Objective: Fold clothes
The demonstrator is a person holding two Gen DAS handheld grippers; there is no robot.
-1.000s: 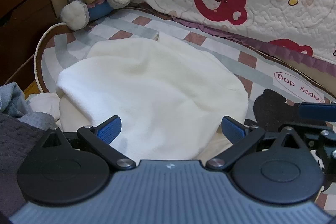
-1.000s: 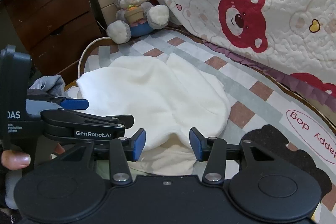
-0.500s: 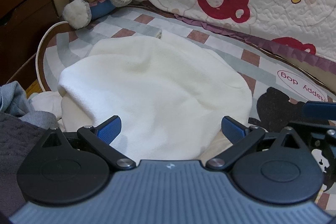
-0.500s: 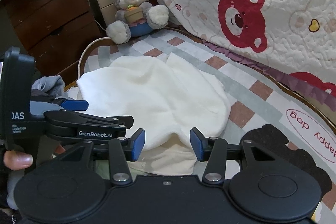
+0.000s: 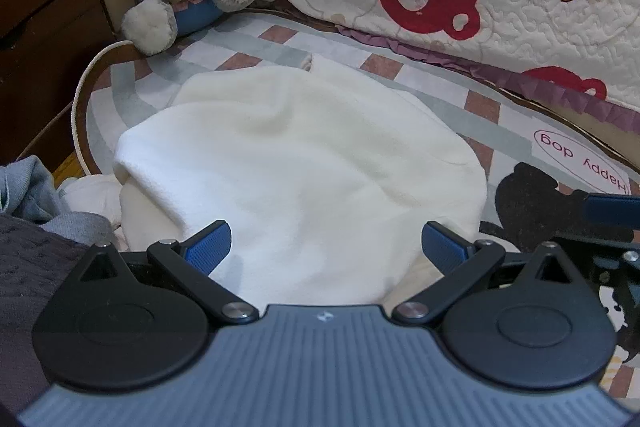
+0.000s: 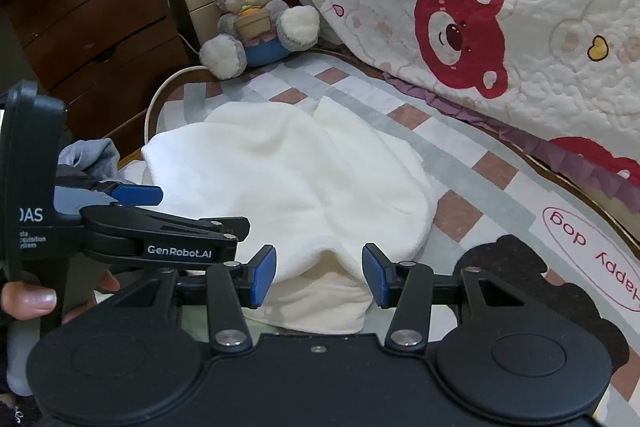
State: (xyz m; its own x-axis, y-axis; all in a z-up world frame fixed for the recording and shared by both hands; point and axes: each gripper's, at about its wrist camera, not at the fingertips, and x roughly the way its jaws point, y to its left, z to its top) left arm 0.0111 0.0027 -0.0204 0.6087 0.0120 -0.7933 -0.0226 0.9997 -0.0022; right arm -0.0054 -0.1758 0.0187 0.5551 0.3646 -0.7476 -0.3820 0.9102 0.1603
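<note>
Tools [image 5: 326, 247] [image 6: 319, 275] agape beside white garment [image 5: 304, 163]

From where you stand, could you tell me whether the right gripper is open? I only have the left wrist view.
Observer: Yes, the right gripper is open. Its jaws are apart at the near edge of the white garment and hold nothing.
Operator: Thank you. Can you see who is holding my left gripper?
Observer: Only a thumb shows, pressed against the handle of the left gripper at the left edge of the right wrist view.
</note>
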